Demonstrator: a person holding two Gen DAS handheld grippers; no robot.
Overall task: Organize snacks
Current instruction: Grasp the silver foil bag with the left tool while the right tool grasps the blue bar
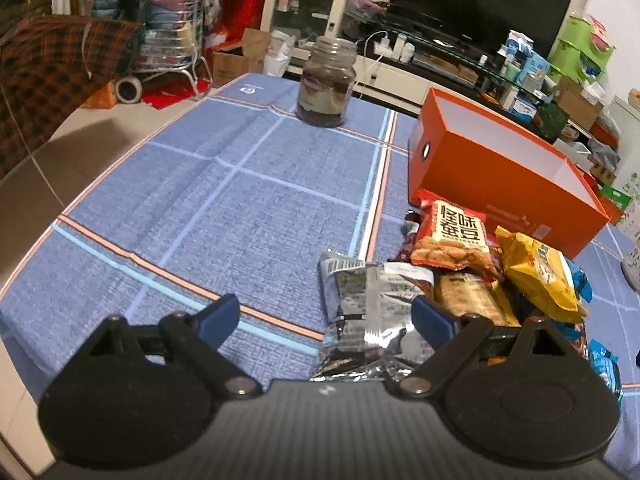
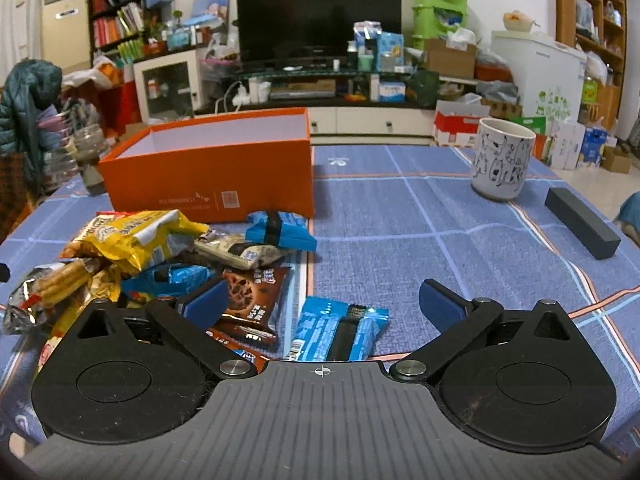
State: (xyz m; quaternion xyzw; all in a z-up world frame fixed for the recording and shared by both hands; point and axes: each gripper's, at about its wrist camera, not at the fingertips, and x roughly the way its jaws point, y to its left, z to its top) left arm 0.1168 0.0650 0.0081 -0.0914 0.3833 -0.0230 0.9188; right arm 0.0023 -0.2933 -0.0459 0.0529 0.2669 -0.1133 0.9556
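The right hand-held gripper (image 2: 322, 304), jaws spread and empty, hangs over a blue foil snack bar (image 2: 340, 332) lying lengthwise between its fingers on the blue checked surface (image 2: 440, 220). The left hand-held gripper (image 1: 326, 316), also spread, frames a silver crinkled packet (image 1: 368, 308). The open orange cardboard box (image 2: 212, 176) behind looks empty.

Worktop (image 2: 400, 216) w/ blue plaid cloth: orange box (image 2: 212, 172), snack pile (image 2: 168, 256), mug (image 2: 502, 160), jar (image 1: 327, 80), dark block (image 2: 582, 222).
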